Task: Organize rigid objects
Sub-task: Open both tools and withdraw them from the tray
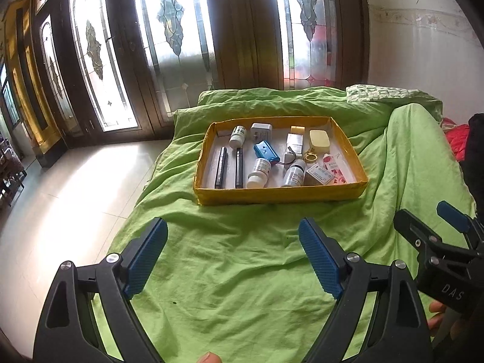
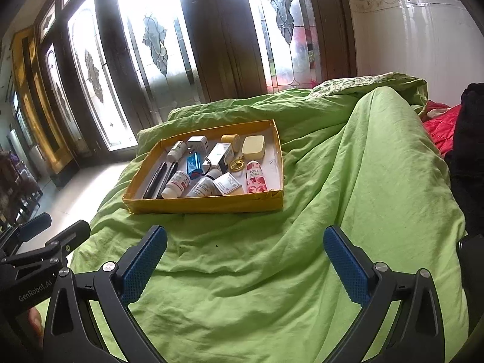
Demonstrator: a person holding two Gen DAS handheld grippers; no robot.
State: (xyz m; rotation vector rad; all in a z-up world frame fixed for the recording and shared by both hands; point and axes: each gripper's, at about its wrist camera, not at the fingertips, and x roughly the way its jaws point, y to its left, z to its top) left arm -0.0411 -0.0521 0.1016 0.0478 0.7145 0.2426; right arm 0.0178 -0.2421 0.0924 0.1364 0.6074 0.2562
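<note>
Sitting on a bed w/ a crumpled green sheet (image 1: 242, 272), the yellow tray (image 1: 281, 195) is shallow, cardboard-like, white inside, and lies ahead of both tongs, well apart from them; inside, L to R in the left wrist view: two black pens (image 1: 229, 168) side by side near the left wall; a white bottle (image 1: 237, 136) at the back and another white bottle (image 1: 258, 173) nearer the front; a white charger (image 1: 260, 132) at the back; a blue battery pack (image 1: 265, 152) w/ a thin wire, mid-tray; a third bottle w/ dark cap (image 1: 294, 174); a small white carton (image 1: 295, 143); a tan box w/ label (image 1: 318, 176) near the front wall; a pale yellow case (image 1: 319, 140) w/ a gold ring (image 1: 310, 158) just in front of it; a pink rose-print tube (image 1: 332, 171) toward the right wall; all items lie loose, some touching.

Left side of room: pale tiled floor (image 1: 69, 199), tall dark wooden doors w/ leaded glass (image 1: 99, 60), bright backlight; right: white wall (image 1: 423, 45), a patterned pillow (image 1: 381, 93), red cloth (image 1: 456, 139) at the far edge.

Left tongs (image 1: 233, 260) wide open, nothing between the blue pads, over bare sheet; right tongs (image 2: 245, 260) likewise spread wide and empty; nothing lies between either tongs and the tray, only sheet folds.
</note>
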